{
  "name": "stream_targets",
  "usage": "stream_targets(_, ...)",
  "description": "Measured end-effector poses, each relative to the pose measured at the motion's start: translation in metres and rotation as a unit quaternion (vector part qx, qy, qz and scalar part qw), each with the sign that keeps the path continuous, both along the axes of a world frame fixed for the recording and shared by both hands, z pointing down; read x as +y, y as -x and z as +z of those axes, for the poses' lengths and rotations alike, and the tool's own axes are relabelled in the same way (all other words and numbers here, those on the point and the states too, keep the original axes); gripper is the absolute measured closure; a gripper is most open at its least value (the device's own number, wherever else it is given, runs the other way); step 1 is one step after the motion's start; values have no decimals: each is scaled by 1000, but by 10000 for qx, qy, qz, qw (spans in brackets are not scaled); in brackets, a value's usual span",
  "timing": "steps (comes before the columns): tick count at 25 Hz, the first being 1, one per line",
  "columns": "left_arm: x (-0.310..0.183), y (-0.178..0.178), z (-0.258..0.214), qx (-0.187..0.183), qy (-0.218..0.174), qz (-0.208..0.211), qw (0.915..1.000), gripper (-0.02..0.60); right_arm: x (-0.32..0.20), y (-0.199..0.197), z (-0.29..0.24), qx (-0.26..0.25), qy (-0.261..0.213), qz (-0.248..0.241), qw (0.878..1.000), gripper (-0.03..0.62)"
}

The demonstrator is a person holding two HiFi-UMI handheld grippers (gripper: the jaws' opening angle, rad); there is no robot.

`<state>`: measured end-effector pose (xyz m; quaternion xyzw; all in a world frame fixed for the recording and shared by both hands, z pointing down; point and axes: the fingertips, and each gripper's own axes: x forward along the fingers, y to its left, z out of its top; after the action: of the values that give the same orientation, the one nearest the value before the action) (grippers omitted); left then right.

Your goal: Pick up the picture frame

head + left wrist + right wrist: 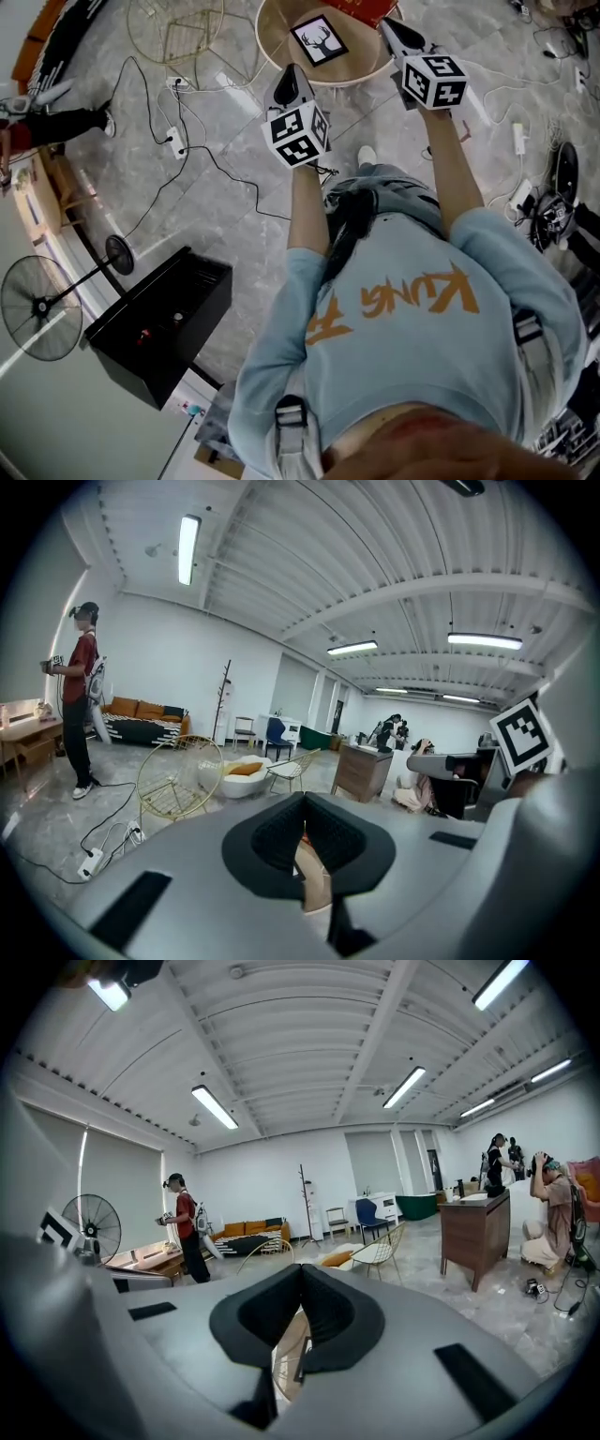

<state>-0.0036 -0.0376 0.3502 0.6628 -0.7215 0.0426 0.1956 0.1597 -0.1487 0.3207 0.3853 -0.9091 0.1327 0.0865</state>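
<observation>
two closed, empty tools, left tool [289, 80] and right tool [396, 30], hover at the counter's [277, 42] edge. approach step, i judge; next, one must open around the mid-counter picture frame [319, 40].

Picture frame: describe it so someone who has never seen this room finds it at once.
Find the round wooden table at the top of the head view. The picture frame lies flat on it. It is the only black-bordered square there, with a black deer head on white, unlike the red thing at the far edge.

Standing fan [37, 307], black box [164, 319]
</observation>
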Motion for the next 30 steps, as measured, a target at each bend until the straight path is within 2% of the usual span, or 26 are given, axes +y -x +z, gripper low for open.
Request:
stream_targets(6,-14,27,12,43,202,-260,9994,563,-15,38,17,-42,198,-384,9991,595)
stream_targets(10,-36,40,35,207,401,-249,9987,563,-27,55,40,142,376,-491,9980,595)
stream_targets(19,-151,56,69,661,524,329,9959,563,-124,49,60,529,538,292,9967,595)
stream_targets(23,-186,86,96,950,721,294,9924,563,-152,90,78,804,711,169,9941,595)
stream_targets(27,-212,131,120,1138,901,191,9892,563,-168,144,101,748,965,24,9925,595)
stream_targets(30,-218,149,139,1275,1077,91,9859,563,-174,172,123,828,1205,-140,9892,595)
